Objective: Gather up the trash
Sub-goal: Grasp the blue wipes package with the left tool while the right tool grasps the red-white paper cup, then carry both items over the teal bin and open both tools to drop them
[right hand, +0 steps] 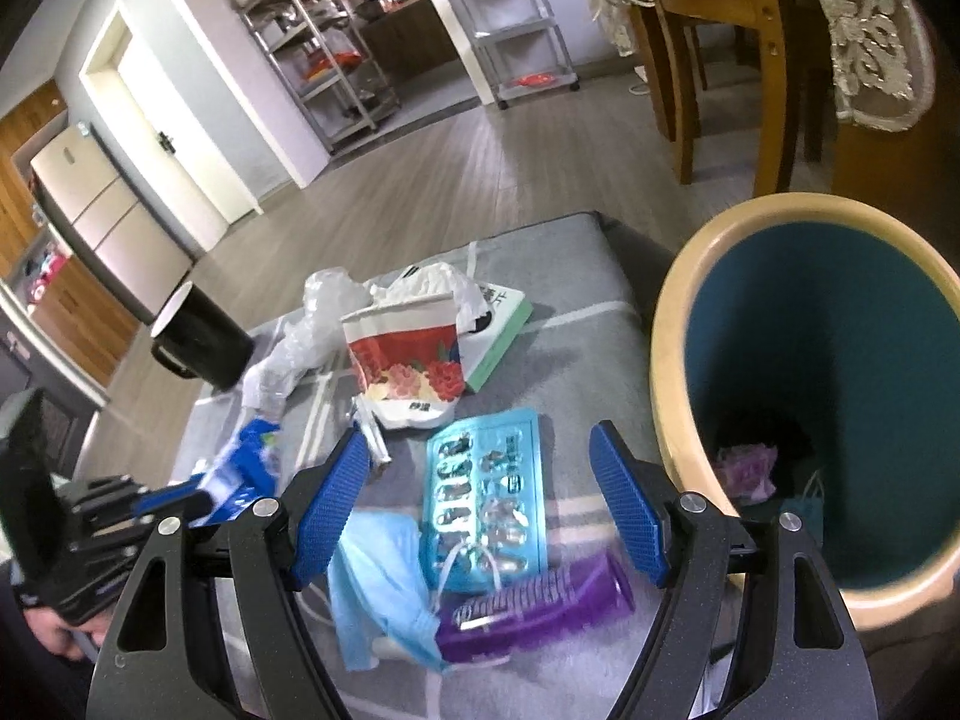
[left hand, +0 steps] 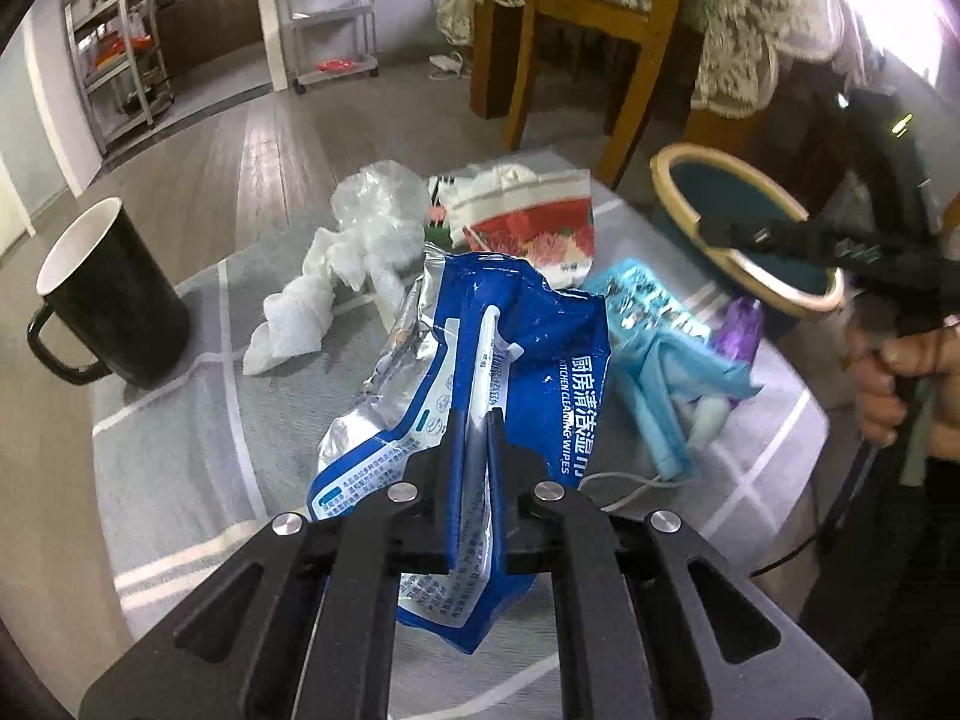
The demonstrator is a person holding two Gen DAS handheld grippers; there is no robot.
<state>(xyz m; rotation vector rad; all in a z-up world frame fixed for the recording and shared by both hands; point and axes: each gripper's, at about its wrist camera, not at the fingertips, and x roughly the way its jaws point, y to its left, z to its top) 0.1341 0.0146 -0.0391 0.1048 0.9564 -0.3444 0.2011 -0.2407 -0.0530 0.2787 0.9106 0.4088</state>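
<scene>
The left hand-held gripper (left hand: 477, 450) is clamped on the wipes pack (left hand: 480, 360), just above the table (left hand: 180, 450). Carry it to the bin (right hand: 678, 330) without snagging. The right hand-held gripper (right hand: 480, 504) gapes empty.

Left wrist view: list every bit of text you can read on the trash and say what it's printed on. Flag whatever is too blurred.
"KITCHEN CLEANING WIPES", first letters creased, beside large Chinese characters: on the blue wipes packet, clamped in the left hand-held gripper.
Small print on the packet's white panels: too small to read.
Red floral paper bag: dark mark near its bottom, blurred.
Teal blister pack: lettering blurred.
Black mug: no text visible.
</scene>
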